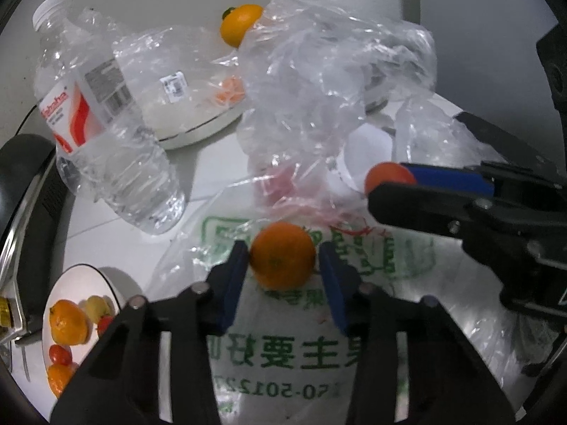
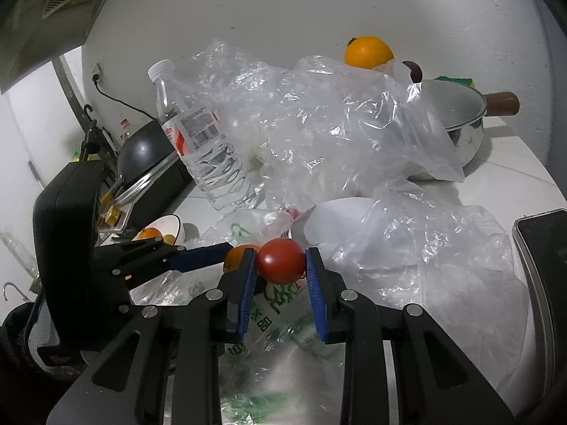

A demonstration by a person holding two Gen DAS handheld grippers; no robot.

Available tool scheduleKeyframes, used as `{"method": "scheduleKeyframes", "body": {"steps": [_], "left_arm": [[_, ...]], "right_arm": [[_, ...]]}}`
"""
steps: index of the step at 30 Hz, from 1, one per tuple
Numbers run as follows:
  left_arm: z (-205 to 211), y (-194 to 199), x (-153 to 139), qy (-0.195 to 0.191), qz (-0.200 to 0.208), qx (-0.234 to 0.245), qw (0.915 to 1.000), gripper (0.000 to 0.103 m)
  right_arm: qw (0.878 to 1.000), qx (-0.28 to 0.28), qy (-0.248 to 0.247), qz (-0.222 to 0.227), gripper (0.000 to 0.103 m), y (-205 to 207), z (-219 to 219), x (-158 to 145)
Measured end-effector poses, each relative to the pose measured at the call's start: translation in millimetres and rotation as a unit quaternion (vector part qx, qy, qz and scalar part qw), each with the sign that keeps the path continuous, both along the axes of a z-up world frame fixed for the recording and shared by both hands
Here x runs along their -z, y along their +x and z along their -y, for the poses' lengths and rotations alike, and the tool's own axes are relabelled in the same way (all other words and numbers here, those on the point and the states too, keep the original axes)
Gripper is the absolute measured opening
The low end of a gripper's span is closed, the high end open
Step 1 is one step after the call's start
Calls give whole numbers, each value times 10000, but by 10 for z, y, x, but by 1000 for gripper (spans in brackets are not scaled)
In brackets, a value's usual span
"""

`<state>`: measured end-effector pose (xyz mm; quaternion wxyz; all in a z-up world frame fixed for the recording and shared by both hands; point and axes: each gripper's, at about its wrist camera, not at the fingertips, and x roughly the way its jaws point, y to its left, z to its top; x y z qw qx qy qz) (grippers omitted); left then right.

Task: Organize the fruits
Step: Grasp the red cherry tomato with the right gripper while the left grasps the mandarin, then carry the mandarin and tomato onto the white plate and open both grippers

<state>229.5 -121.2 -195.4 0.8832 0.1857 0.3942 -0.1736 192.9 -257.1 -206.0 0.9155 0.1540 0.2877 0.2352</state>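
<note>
Down on the white desk point(image 1: 219, 163), both grippers carry fruit over a printed plastic bag point(image 1: 283, 347) with green lettering. The left gripper point(image 1: 283, 258) has its blue-padded jaws pinching an orange point(image 1: 282, 255) by its sides, held above the bag. The right gripper point(image 2: 281, 262) has its jaws pressed onto a red tomato point(image 2: 280, 260), left and right of it; in the left wrist view that tomato point(image 1: 388, 177) shows just at the tips of the right gripper point(image 1: 393, 186) reaching in from the right. From the right wrist view the orange point(image 2: 236, 255) sits just beside the tomato, almost touching the right gripper's left pad. A bowl point(image 1: 83, 276) at the lower left holds more oranges, a small red fruit and a yellowish one. Behind the bag lie crumpled clear plastic bags point(image 2: 336, 124), with a water bottle point(image 1: 106, 134) leaning among them. Another orange point(image 2: 368, 52) rests high on the plastic heap, near a metal pot point(image 2: 460, 120) with a wooden handle. A plate point(image 1: 198, 127) under the clear plastic carries some orange pieces; what they are I cannot tell.
</note>
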Motion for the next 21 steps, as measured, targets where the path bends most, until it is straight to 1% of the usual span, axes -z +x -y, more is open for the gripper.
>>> {"method": "scheduleKeyframes", "body": {"steps": [3,8,14,21], "left_arm": [[-28,5,-5,-107,-24,-75,9999,40],[-128,-48,-76,-281,70,-219,9993,40],[-143,-185,-204,-345,207,-131,9991,40],[-214,-335,-425,-549,464,-78,9974,40]], "right_arm": [[10000,-17,-14,-24,30,8,-6,6],[10000,-16,-69,-62,30,20,-20,9],[9998,25,-153,-79,30,26,-47,10],[9996,110,-235,-108,30,33,-67,22]]}}
